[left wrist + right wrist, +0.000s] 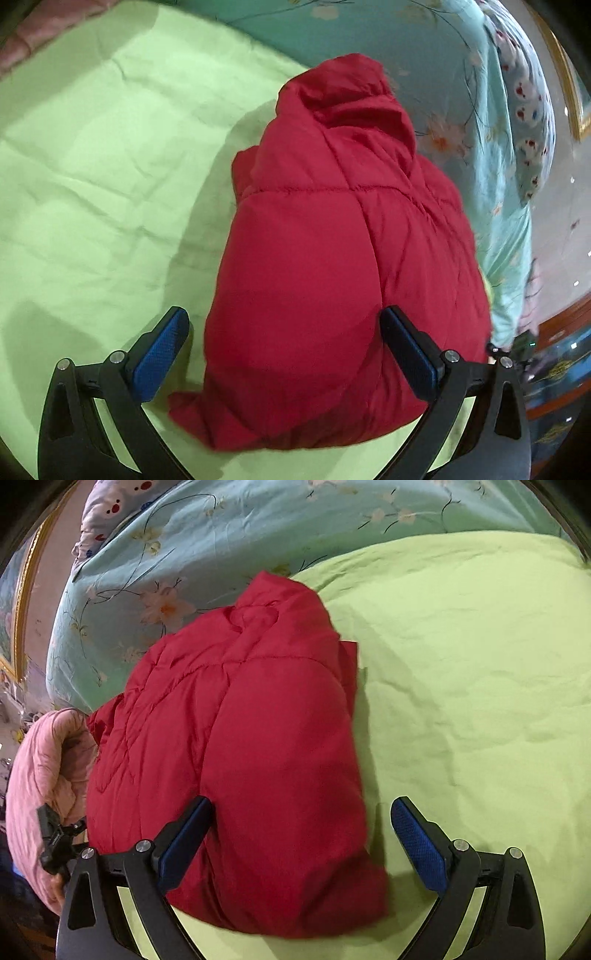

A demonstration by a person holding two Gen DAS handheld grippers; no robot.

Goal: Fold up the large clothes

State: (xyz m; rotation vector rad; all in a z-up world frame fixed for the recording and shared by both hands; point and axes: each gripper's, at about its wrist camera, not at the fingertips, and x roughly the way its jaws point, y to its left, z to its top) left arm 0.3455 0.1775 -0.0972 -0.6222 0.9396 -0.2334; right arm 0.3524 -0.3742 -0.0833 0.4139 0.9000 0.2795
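The red padded jacket (pixel 332 258) lies on the bed's green sheet (pixel 92 166), already bundled narrow with its hood end far from both sets of jaws and its near hem directly in front of them. The left gripper (pixel 284 354) stands with jaws wide apart and gripping nothing, the near hem between its blue pads; one pad sits over the fabric, the other over the sheet beside it. The right gripper (pixel 301 843) is likewise spread open and empty, straddling the jacket's other near corner. Beyond the hood lies a blue floral quilt (pixel 221 535), and a pink sleeve (pixel 44 775) shows beside the right jaws. To fold well, I judge each gripper should bite deep enough to catch every padded layer at its corner, then lift both together and carry the hem evenly towards the hood
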